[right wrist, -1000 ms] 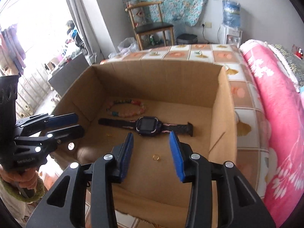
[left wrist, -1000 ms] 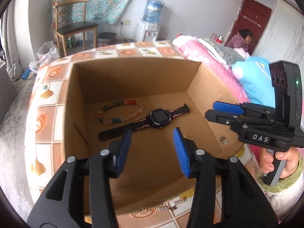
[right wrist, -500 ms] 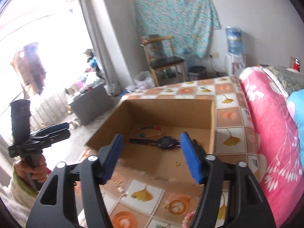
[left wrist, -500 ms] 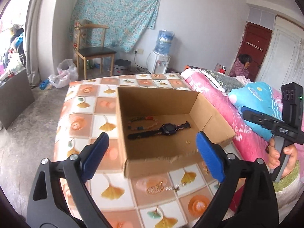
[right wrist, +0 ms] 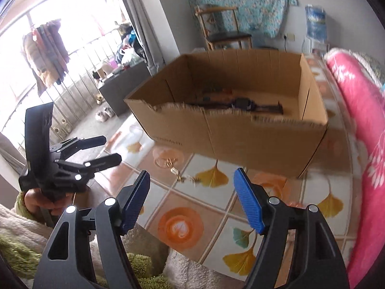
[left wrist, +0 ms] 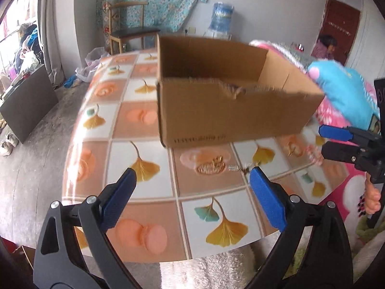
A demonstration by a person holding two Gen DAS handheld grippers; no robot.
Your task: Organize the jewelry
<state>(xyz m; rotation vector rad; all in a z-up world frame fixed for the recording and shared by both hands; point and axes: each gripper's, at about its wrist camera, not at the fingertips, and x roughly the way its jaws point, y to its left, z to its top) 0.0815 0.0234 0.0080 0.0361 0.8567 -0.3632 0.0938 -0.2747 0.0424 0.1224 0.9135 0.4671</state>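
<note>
A cardboard box (left wrist: pixel 228 110) stands on the tiled table (left wrist: pixel 149 207). In the right wrist view a black watch (right wrist: pixel 240 103) lies inside the box (right wrist: pixel 240 142), with a bead bracelet (right wrist: pixel 214 89) dimly behind it. Small gold jewelry pieces (left wrist: pixel 216 163) lie on the table in front of the box, also seen in the right wrist view (right wrist: pixel 178 173). My left gripper (left wrist: pixel 192 178) hangs over the table's front part, open wide and empty. My right gripper (right wrist: pixel 191 175) is beside it, its jaws opening with nothing between them. Each gripper shows in the other's view (left wrist: pixel 322 139) (right wrist: pixel 113 150).
A pink blanket (right wrist: pixel 361 125) and a blue cushion (left wrist: pixel 344 91) lie right of the table. A chair (left wrist: pixel 130 31) and a water dispenser (left wrist: pixel 221 16) stand at the back wall. A person (left wrist: pixel 324 48) sits by the far door. The table's near edge is just below the grippers.
Both grippers have drawn back out of the box to the near side of the table and lowered. Their jaws have spread much wider. The box now shows its front wall.
</note>
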